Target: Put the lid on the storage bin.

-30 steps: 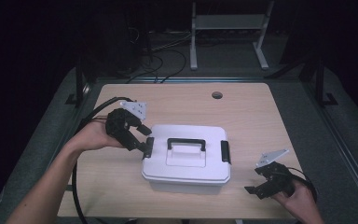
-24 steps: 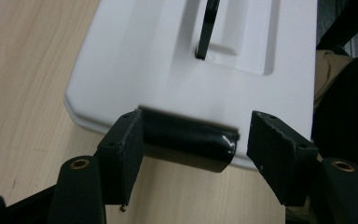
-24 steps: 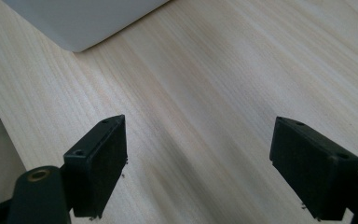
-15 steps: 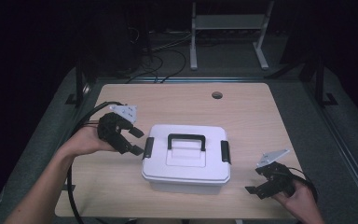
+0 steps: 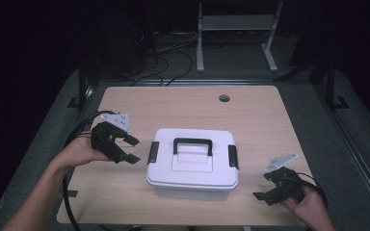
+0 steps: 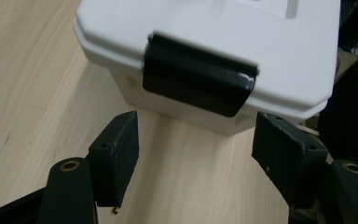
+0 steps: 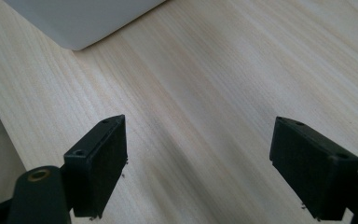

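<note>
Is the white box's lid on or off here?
On: the lid sits flush on the white box, with the black latch folded down over its edge.

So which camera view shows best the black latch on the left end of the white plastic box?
The left gripper view: the black latch sits close and sharp, closed over the lid edge of the white plastic box. The high view shows that latch small. The right gripper view catches one box corner, no latch.

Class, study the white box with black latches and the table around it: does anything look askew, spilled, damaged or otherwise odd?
Nothing stands out. The white box sits flat on the wooden table, lid on, handle lying flat, and the left latch is folded down against its side. No spill or visible damage; the round hole near the far edge looks deliberate.
</note>
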The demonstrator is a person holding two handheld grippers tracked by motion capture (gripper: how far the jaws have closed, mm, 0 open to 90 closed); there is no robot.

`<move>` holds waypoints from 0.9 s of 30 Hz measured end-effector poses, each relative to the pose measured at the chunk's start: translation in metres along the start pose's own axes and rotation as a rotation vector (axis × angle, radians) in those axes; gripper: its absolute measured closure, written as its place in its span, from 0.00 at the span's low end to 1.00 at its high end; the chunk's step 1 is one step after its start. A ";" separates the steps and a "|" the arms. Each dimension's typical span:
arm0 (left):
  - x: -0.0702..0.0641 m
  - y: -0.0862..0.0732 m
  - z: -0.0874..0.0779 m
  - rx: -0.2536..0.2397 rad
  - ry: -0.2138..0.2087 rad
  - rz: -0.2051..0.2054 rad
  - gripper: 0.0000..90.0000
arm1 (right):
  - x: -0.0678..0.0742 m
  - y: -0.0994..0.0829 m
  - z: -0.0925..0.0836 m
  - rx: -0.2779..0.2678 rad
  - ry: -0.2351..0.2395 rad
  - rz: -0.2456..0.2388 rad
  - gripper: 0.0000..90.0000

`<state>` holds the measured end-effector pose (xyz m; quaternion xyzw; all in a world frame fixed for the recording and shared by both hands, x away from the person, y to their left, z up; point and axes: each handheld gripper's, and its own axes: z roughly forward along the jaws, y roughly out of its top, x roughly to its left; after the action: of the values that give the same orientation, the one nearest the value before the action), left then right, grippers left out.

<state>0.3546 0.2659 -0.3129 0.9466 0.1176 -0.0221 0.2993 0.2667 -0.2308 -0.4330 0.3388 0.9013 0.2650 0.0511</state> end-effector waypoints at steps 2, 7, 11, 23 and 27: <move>0.002 -0.008 0.000 -0.012 -0.002 -0.011 0.33 | 0.000 0.000 0.000 0.001 0.001 0.000 0.20; 0.003 -0.018 0.002 -0.016 0.002 -0.028 0.33 | 0.000 0.000 0.000 0.001 -0.001 0.001 0.20; 0.003 -0.027 0.004 -0.018 0.010 -0.038 0.32 | 0.000 0.000 0.000 0.002 0.000 0.002 0.21; 0.005 -0.051 0.019 -0.025 0.011 -0.077 0.29 | 0.000 -0.001 0.000 0.004 0.000 0.005 0.21; 0.006 -0.058 0.022 -0.030 0.014 -0.086 0.29 | 0.000 -0.001 0.000 0.007 0.000 0.005 0.21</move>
<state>0.3472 0.3004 -0.3637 0.9363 0.1605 -0.0263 0.3113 0.2658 -0.2311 -0.4335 0.3413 0.9014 0.2619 0.0493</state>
